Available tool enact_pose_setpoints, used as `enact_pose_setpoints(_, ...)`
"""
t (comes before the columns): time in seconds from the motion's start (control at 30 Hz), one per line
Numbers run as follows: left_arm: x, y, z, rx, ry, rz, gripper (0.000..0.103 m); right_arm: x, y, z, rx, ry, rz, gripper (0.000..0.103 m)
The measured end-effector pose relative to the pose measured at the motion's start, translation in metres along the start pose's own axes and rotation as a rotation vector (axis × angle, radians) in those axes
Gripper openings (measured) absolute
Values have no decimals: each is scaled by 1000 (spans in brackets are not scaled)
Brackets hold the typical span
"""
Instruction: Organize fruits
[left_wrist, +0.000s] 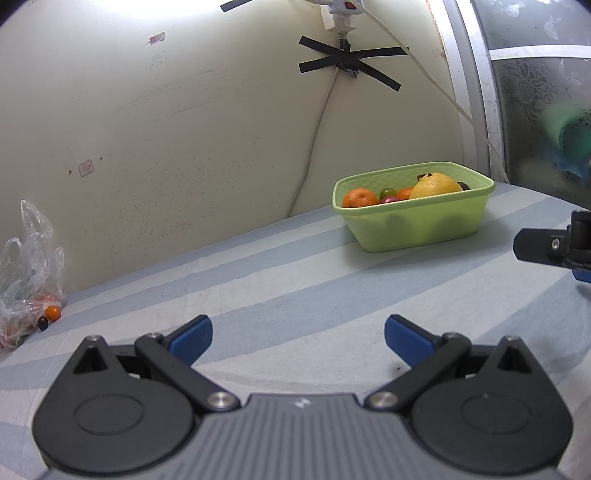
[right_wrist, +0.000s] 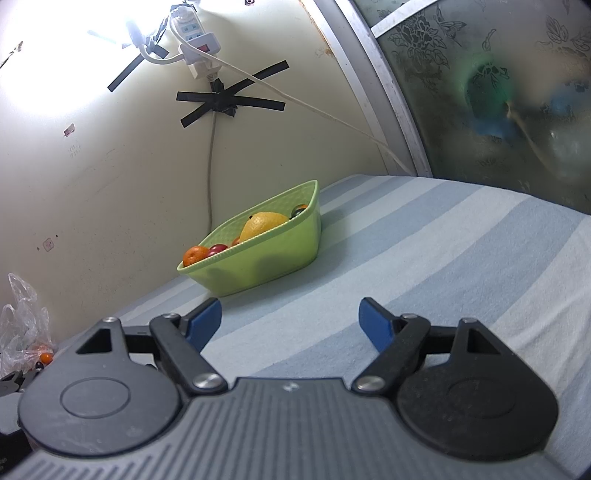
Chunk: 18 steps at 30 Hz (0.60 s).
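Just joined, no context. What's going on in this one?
A person holds a gripper in each hand over a striped sheet, sorting fruit. Both the left gripper and the right gripper are open and hold nothing. A green basket by the wall already holds a large yellow fruit, oranges and some small round fruits. More small fruit sits at a clear plastic bag to the left, with a small orange one and a dark one loose beside it.
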<state>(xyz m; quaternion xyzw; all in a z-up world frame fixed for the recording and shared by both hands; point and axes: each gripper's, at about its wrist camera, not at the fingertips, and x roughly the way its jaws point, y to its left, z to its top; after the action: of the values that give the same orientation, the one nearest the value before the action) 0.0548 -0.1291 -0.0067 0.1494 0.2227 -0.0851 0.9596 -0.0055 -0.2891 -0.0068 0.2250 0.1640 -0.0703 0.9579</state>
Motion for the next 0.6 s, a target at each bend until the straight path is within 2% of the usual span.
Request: enact_pose_setpoints(0.6,-3,8,1,-35,-20,25,103,-2,-1,3,2,-13,17,83)
